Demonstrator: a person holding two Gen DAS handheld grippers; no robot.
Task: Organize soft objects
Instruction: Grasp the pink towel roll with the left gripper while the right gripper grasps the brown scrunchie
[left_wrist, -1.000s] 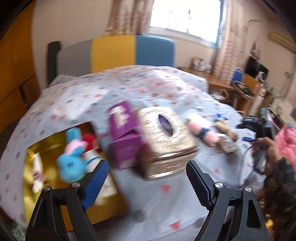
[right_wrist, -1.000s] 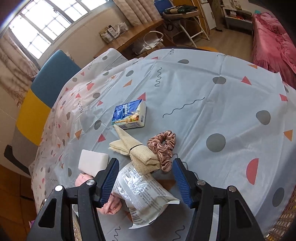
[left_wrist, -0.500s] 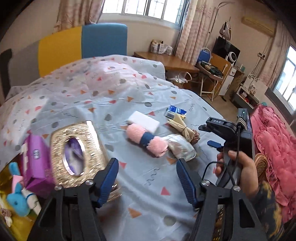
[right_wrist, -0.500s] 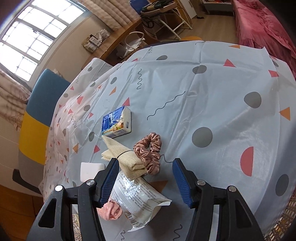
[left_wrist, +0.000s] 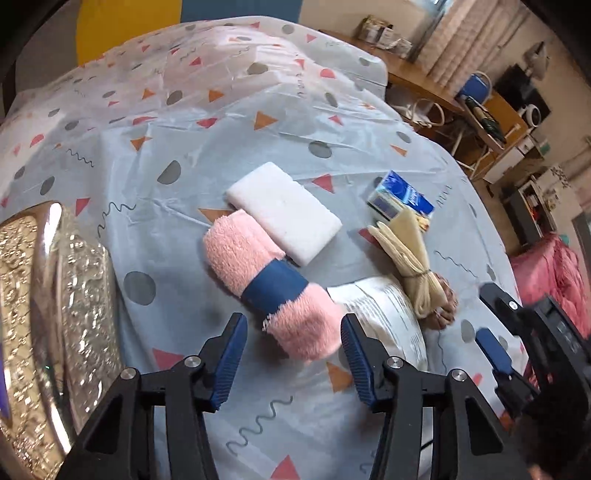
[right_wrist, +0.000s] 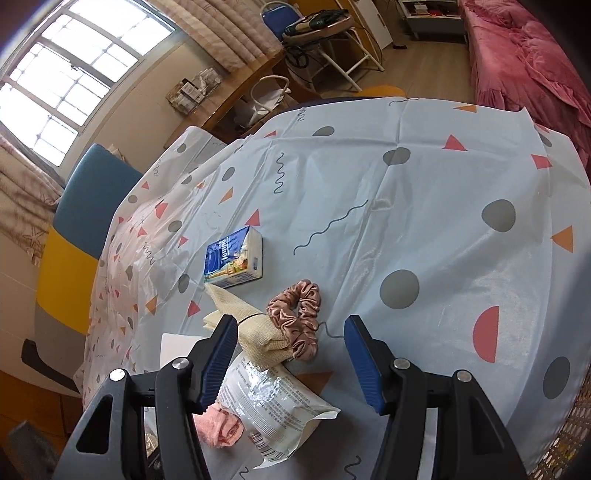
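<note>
A rolled pink towel (left_wrist: 269, 284) with a dark blue band lies on the patterned tablecloth (left_wrist: 155, 122). My left gripper (left_wrist: 291, 343) is open, its jaws either side of the towel's near end, not touching. Beyond lie a white sponge block (left_wrist: 284, 212), a white foil pouch (left_wrist: 388, 314), a beige cloth bundle (left_wrist: 410, 254) and a blue tissue pack (left_wrist: 400, 195). My right gripper (right_wrist: 288, 347) is open above a pink satin scrunchie (right_wrist: 297, 319), the beige bundle (right_wrist: 251, 325) and the pouch (right_wrist: 273, 406). The towel's end (right_wrist: 219, 428) shows at lower left.
A gold embossed tissue box (left_wrist: 44, 325) stands close at the left. The right gripper (left_wrist: 517, 339) and hand show at the right of the left wrist view. The tissue pack (right_wrist: 234, 264) lies further out. A desk, chairs and a pink bed (right_wrist: 524, 48) surround the table.
My left gripper has swung right from the gold tissue box and toy bin and come down close over the pink towel. My right gripper has barely moved, hovering over the scrunchie.
</note>
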